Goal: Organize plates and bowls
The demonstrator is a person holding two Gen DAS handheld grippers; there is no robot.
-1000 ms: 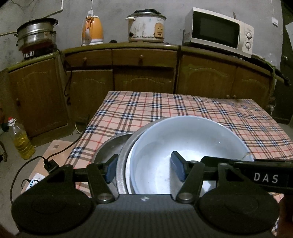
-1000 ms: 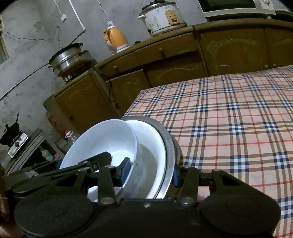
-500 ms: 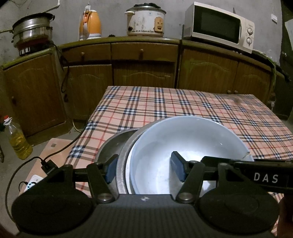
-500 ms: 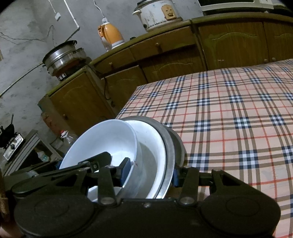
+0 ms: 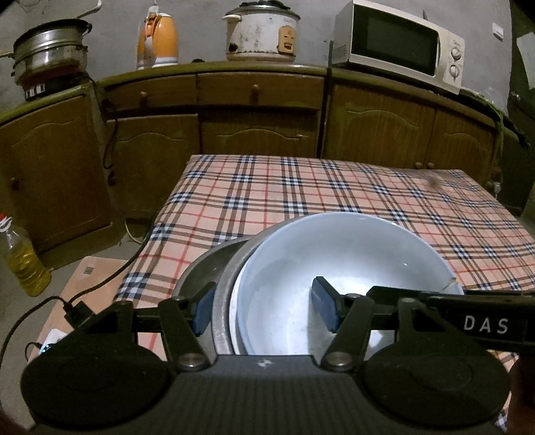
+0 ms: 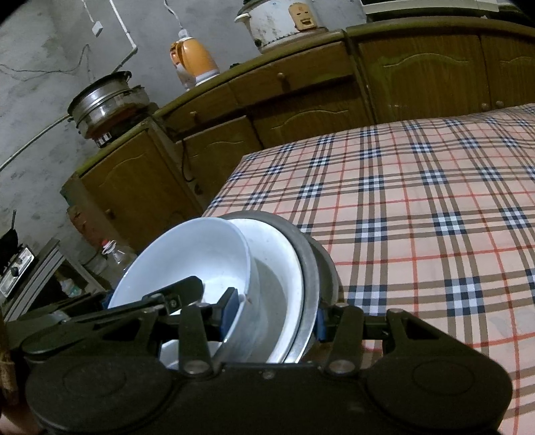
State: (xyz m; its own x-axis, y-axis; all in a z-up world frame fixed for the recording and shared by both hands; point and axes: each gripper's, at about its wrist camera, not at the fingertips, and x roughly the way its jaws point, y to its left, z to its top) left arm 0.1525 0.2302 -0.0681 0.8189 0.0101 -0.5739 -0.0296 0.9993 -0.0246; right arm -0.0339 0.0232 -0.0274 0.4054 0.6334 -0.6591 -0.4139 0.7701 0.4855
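Note:
A nested stack is held up near the near left corner of the checked table [image 5: 301,187]. A white bowl [image 5: 344,264] sits inside a white plate [image 6: 281,267], a metal plate [image 5: 224,301] and a metal bowl [image 5: 204,264]. My left gripper [image 5: 264,313] is shut on the stack's left rim, one finger inside the white bowl, one outside the metal. My right gripper [image 6: 272,318] is shut on the stack's opposite rim, and its arm reaches into the left wrist view [image 5: 468,321]. The stack [image 6: 207,261] looks tilted in the right wrist view.
Wooden cabinets [image 5: 260,110] run behind the table, carrying a steel pot [image 5: 50,50], an orange kettle [image 5: 157,40], a rice cooker [image 5: 264,31] and a microwave [image 5: 401,47]. An oil bottle [image 5: 23,257] and a cable [image 5: 100,284] are on the floor at left.
Both grippers have risen and pulled back with the stack; the table and cabinets sit lower and farther in both views. The grips are unchanged.

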